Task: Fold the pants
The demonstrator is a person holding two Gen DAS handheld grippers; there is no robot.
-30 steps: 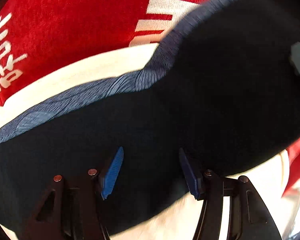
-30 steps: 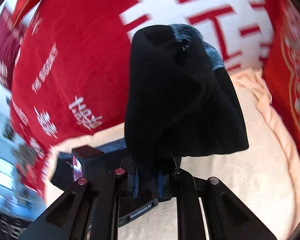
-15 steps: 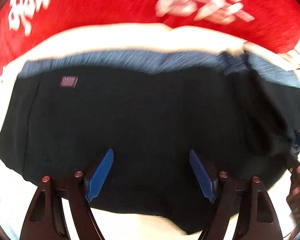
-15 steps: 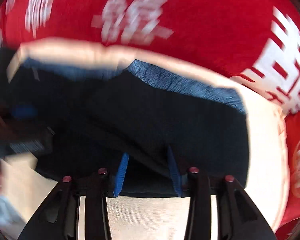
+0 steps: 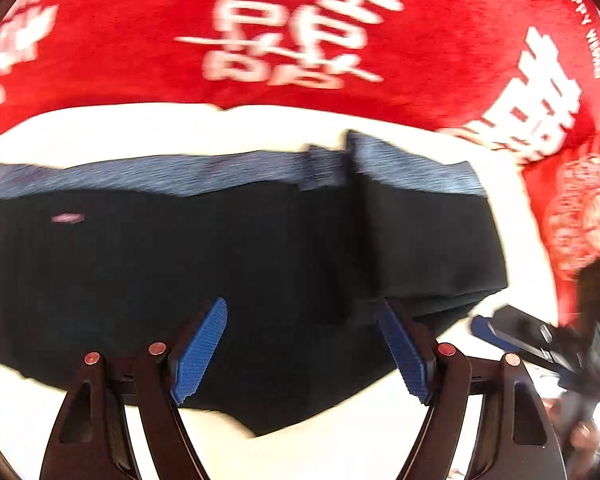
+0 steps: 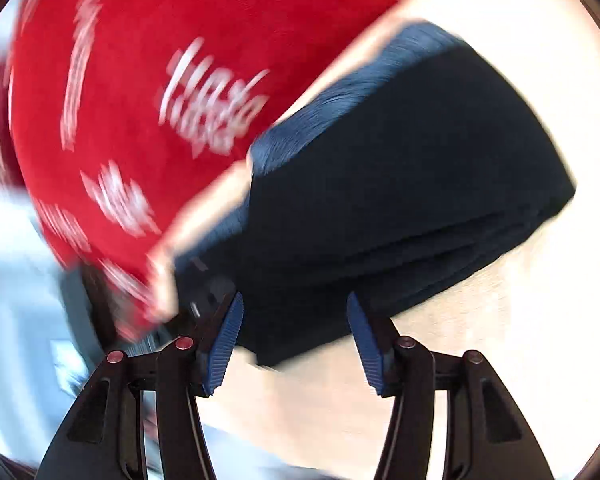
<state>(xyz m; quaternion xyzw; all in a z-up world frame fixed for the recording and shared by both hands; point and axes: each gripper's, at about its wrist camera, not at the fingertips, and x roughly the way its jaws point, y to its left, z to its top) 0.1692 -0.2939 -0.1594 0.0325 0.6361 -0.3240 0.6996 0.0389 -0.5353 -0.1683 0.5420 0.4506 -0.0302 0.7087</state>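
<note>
- Left wrist view: left tool (image 5: 302,354) spread above dark pants (image 5: 220,264), gripping nothing; pants lie on a cream cloth (image 5: 160,128) over a red blanket (image 5: 440,60).
- Right tool (image 6: 294,342) has just been opening; the pants' near edge sits between its pads, unpinched.

Right claw (image 6: 294,338) just been opening, nothing between pads; folded dark pants (image 6: 400,184) on cream cloth (image 6: 500,320).

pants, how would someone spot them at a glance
A red blanket with white characters covers the back; in front of it lies a cream cloth. On that cloth lie the pants: the only dark navy item, folded flat, with a lighter blue ribbed waistband along the far edge.
</note>
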